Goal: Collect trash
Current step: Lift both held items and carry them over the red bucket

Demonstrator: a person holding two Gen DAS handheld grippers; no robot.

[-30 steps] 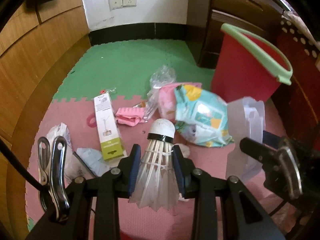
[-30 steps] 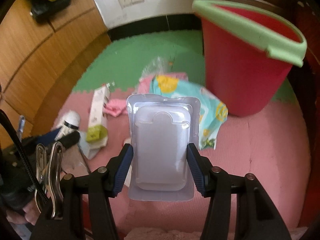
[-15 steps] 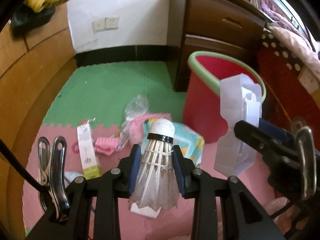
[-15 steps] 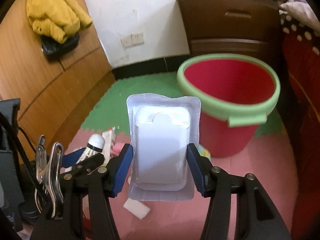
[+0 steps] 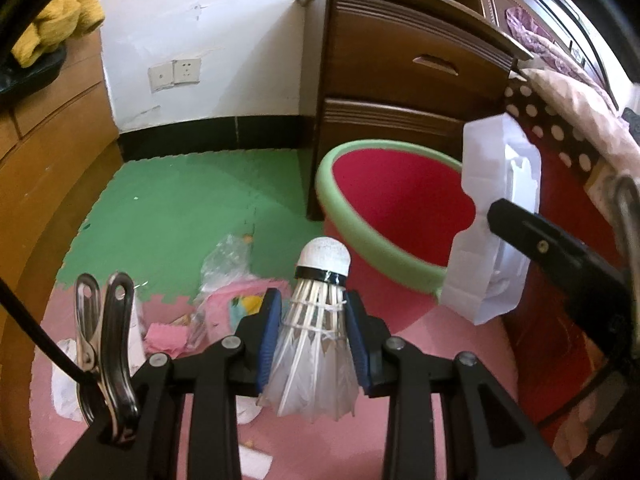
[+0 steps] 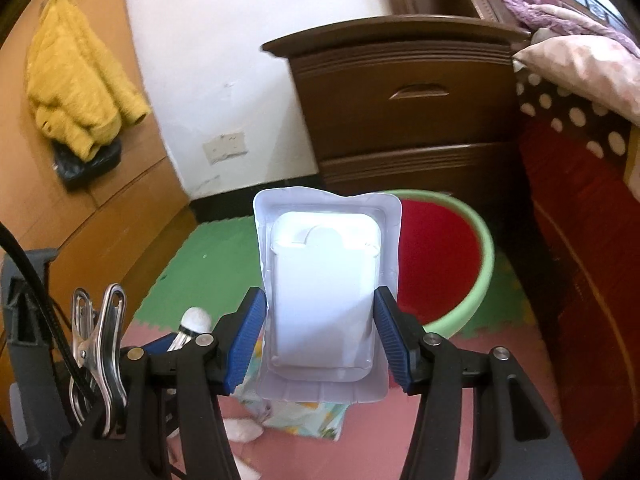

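Our left claw (image 5: 312,344) grips a white feather shuttlecock (image 5: 316,344) by its skirt, cork tip up, low in the frame's centre. Our right claw (image 6: 322,338) clamps a clear moulded plastic blister pack (image 6: 326,292) by its sides; in the left view that pack (image 5: 492,220) hangs at centre right, over the bucket's rim. We can read no writing on either. Behind them stands a red plastic bucket (image 5: 400,208) with a green rim, against a dark wooden nightstand (image 5: 400,76). Crinkled wrappers (image 5: 224,264) lie lower left on the pink foam floor mat (image 5: 448,340). A yellow knit garment (image 6: 76,76) hangs upper left.
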